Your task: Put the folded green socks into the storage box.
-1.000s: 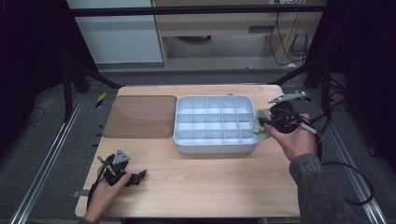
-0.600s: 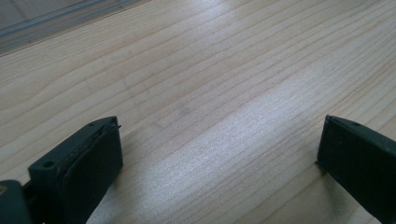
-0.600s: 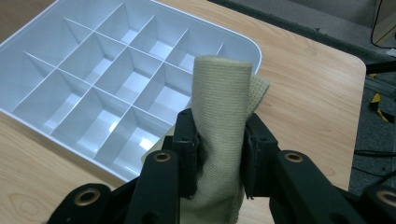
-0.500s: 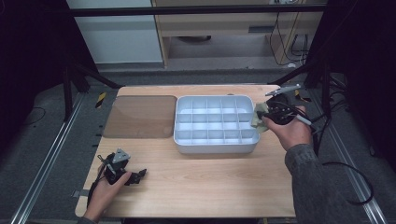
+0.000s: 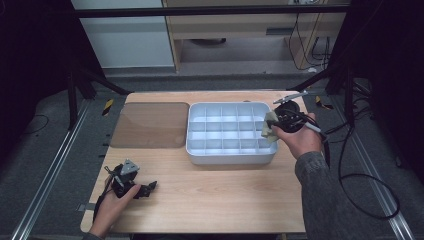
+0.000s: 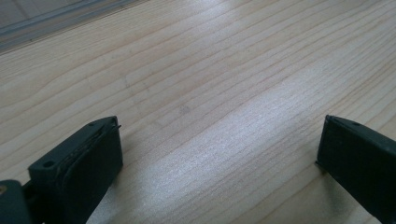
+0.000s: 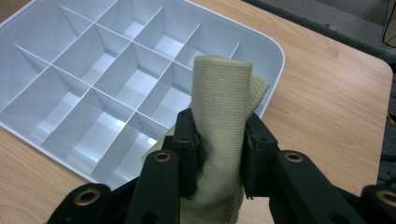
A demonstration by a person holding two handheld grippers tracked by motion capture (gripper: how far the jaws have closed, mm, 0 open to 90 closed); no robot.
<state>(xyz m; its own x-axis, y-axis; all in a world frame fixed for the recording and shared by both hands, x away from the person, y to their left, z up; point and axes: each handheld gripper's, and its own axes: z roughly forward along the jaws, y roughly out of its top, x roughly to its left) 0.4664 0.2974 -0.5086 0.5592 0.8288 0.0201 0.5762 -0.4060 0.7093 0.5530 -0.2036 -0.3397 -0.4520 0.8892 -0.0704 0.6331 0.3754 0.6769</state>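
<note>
Right gripper (image 7: 218,154) clamped on rolled cloth (image 7: 219,116) over tray (image 5: 197,150) right edge, next lower into a compartment; left gripper (image 5: 131,186) jaws apart, resting near-left.

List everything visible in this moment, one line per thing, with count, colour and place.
Compartment tray: one, pale blue-white, empty, centre-right of the table.
Rolled cloth: one, beige, clamped in the right gripper over the tray's right edge.
Flat lid: one, translucent brown, left of the tray.
Table: one, light wood.
Left gripper: one, black, jaws open, resting on the table near its front left corner.
Right gripper: one, black, jaws shut on the cloth.
</note>
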